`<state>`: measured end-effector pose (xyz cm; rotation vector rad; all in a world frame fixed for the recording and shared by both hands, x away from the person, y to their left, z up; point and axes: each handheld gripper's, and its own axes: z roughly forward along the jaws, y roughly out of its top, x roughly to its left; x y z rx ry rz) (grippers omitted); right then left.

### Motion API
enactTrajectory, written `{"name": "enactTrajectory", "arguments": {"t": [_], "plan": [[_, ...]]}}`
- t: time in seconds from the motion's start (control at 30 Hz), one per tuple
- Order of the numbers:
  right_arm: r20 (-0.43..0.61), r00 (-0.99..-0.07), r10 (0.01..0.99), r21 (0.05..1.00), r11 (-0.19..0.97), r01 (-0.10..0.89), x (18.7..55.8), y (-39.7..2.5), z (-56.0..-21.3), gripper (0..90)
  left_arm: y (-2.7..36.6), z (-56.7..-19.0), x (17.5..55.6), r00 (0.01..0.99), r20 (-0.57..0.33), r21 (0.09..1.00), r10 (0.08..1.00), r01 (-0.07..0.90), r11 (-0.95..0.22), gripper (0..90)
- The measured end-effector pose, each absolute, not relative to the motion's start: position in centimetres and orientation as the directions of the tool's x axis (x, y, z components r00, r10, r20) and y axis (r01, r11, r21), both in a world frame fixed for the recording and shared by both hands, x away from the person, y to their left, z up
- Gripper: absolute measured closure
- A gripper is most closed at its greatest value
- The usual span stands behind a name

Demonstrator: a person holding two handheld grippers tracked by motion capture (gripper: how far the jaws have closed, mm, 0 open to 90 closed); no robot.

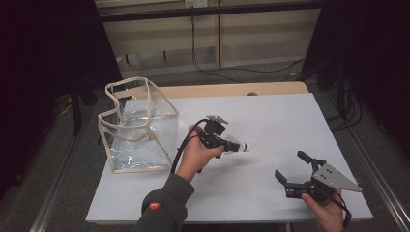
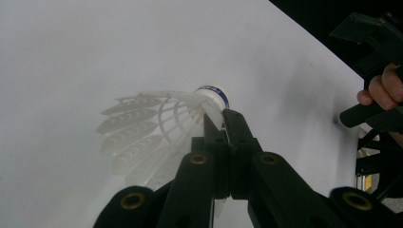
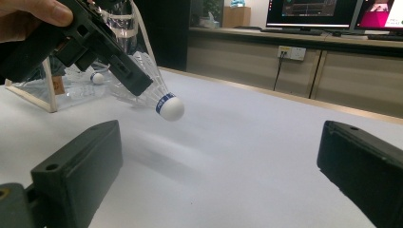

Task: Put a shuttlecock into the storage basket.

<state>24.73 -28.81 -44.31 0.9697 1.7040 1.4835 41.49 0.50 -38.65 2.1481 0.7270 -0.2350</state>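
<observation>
Indoors, a white tabletop (image 1: 270,121) with a pale wooden edge at its far side stands in a dim room; black cables trail over the grey floor beyond it, and the right gripper view takes in a long counter along the wall with a wall socket and two lit monitors (image 3: 332,12).

One shuttlecock (image 2: 157,128), with white feathers, a rounded white cork tip and a blue band, is held just above the middle of the tabletop. The left claw (image 1: 238,146) is pressed together on it, pinching the feather skirt near the cork; in the left gripper view the two black jaws meet on the feathers. The left hand (image 1: 196,154), in a dark sleeve with a red patch, grips the tool's handle.

The right claw (image 1: 292,166) hovers near the tabletop's near right corner, well apart from the shuttlecock, its two blocky black jaws spread wide with nothing between them. A grey three-cornered plate sits on top of it, and the right hand (image 1: 329,212) holds it from below.

One clear plastic bag (image 1: 138,125), boxy, soft-sided and trimmed in cream piping, stands open at the tabletop's left end. Inside it the right gripper view shows a second shuttlecock (image 3: 97,78), small and partly blurred.
</observation>
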Motion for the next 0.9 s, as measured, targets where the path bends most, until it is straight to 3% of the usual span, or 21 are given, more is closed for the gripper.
{"name": "enactTrajectory", "arguments": {"t": [0.9], "plan": [[-0.011, -0.5, 0.866, 0.992, 0.073, 0.105, 24.7, -28.8, -44.3, 1.5, 2.9, -36.7, 42.3, 0.793, -0.39, 0.64, 0.467, 0.598, -0.482, 89.8]]}}
